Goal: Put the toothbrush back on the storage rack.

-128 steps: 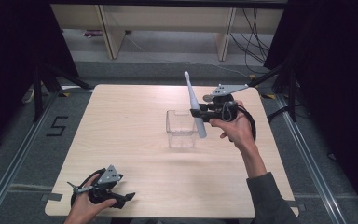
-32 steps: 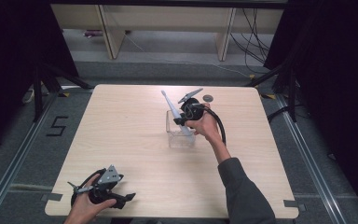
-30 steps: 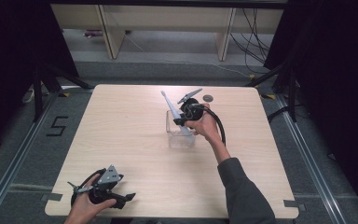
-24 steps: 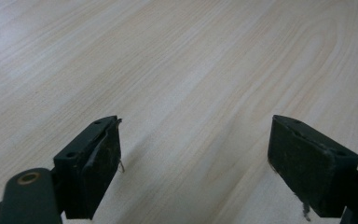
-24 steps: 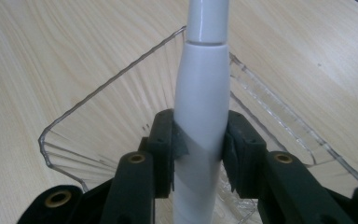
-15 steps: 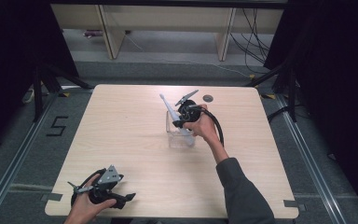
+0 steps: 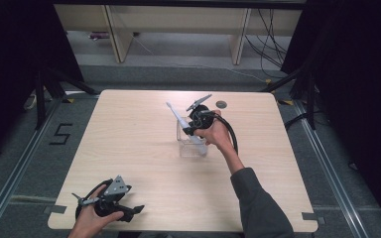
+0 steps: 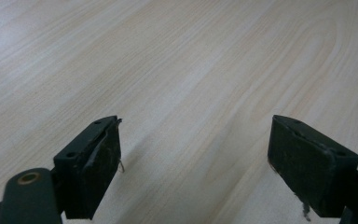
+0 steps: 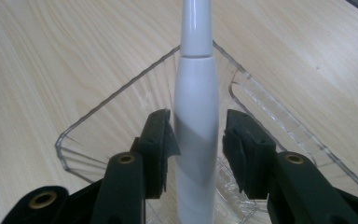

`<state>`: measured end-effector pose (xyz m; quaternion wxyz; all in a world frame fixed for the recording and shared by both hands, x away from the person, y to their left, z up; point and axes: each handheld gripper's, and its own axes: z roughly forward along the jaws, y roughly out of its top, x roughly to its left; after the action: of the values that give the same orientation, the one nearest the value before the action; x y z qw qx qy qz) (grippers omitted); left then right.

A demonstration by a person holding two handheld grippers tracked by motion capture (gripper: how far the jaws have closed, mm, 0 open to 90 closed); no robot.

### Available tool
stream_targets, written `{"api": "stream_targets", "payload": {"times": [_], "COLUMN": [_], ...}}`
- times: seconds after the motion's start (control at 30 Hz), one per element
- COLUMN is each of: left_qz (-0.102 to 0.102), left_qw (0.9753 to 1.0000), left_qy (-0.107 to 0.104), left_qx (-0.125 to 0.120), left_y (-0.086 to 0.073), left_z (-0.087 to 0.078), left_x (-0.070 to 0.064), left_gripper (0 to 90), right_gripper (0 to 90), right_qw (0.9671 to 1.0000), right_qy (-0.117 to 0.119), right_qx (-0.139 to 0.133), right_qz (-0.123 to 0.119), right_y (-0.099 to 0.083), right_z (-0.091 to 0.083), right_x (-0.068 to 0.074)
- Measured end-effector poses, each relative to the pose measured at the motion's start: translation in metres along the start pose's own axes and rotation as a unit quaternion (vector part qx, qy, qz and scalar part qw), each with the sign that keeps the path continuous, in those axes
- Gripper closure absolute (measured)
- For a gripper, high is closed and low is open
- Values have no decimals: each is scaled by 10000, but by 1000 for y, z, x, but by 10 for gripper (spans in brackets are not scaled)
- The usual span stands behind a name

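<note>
A white electric toothbrush (image 7: 178, 117) (image 9: 196, 116) leans tilted in a clear plastic box (image 7: 186, 147) (image 9: 265, 116) at the table's middle, head up and toward the far left. My right gripper (image 7: 194, 126) (image 9: 196, 149) straddles its handle over the box. The left pad (image 9: 161, 144) touches the handle, while a thin gap shows at the right pad (image 9: 237, 149), so the jaws stand slightly open. My left gripper (image 7: 129, 212) (image 8: 193, 172) rests near the table's front left corner, wide open, with bare wood between its jaws.
The light wooden table (image 7: 129, 139) has a small dark round mark (image 7: 221, 104) near its far edge, behind the box. Shelving legs and cables stand on the floor beyond the table.
My right gripper carried the toothbrush left and down into the clear box, and its jaws have eased off the handle. The left gripper has not moved.
</note>
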<state>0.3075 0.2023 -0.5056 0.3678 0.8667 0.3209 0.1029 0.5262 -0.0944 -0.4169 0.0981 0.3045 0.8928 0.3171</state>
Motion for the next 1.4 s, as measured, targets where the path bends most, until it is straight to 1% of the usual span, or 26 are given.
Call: {"api": "stream_targets", "payload": {"times": [0.07,0.1,0.17,0.2,0.23,0.3,0.4,0.43,0.47,0.5,0.53,0.57,0.6,0.67,0.87,0.9,0.93,1.03,1.07,1.1,1.13,1.23,1.27,1.3,1.37,1.4], "left_qz": [24,-17,5,10,13,14,7,7,6,22,17,17,6,6,3,12,24,13,14,12,9,24,29,29,21,15], "left_qw": [10000,10000,10000,10000,10000,10000,10000,10000,10000,10000,10000,10000,10000,10000,10000,10000,10000,10000,10000,10000,10000,10000,10000,10000,10000,10000], "left_qy": [39,6,35,43,44,36,51,51,47,45,47,47,48,51,72,65,58,59,62,67,65,50,59,59,61,60], "left_qx": [26,12,21,31,43,49,21,21,32,45,41,41,31,43,2,28,61,47,37,36,41,33,64,64,53,58], "left_y": [0,0,0,0,0,0,0,0,0,0,0,0,0,0,0,0,0,0,0,0,0,0,0,0,0,0], "left_z": [0,0,0,0,0,0,0,0,0,0,0,0,0,0,0,0,0,0,0,0,0,0,0,0,0,0], "left_x": [0,0,0,1,1,1,1,1,1,1,1,1,1,1,1,1,2,1,1,1,1,1,1,1,1,1], "left_gripper": [168,168,168,168,168,168,168,168,168,168,168,168,168,168,168,168,168,168,168,168,168,168,168,168,168,168], "right_gripper": [585,583,574,558,550,537,515,500,487,481,476,476,451,429,398,395,394,387,386,385,384,379,379,379,379,378], "right_qw": [10000,10000,9999,9998,9998,9997,9995,9992,9991,9988,9989,9989,9983,9976,9975,9966,9972,9970,9968,9960,9966,9960,9958,9958,9960,9951], "right_qy": [-2,-5,-22,-24,33,-1,-7,-82,-79,-136,-86,-86,-63,-85,-100,-123,-110,-119,-130,-98,-138,-147,-118,-118,-140,-136], "right_qx": [-92,-56,-128,-95,-184,-211,-252,-353,-286,-392,-316,-316,-582,-681,-696,-813,-726,-743,-771,-844,-793,-848,-903,-903,-861,-935], "right_qz": [-12,76,-11,171,36,146,171,181,290,276,347,347,-12,23,58,46,102,189,137,289,196,239,135,135,177,297], "right_y": [0,0,-1,-2,-2,-4,-4,-5,-5,-5,-5,-5,-4,-5,-6,-7,-7,-8,-9,-10,-11,-13,-13,-13,-14,-16], "right_z": [-4,-7,-10,-14,-14,-18,-23,-23,-28,-27,-32,-32,-34,-37,-48,-47,-50,-52,-53,-52,-55,-56,-57,-57,-62,-63], "right_x": [-1,0,0,2,0,2,1,2,3,3,4,4,1,3,5,5,5,5,4,5,4,4,2,2,3,4]}}
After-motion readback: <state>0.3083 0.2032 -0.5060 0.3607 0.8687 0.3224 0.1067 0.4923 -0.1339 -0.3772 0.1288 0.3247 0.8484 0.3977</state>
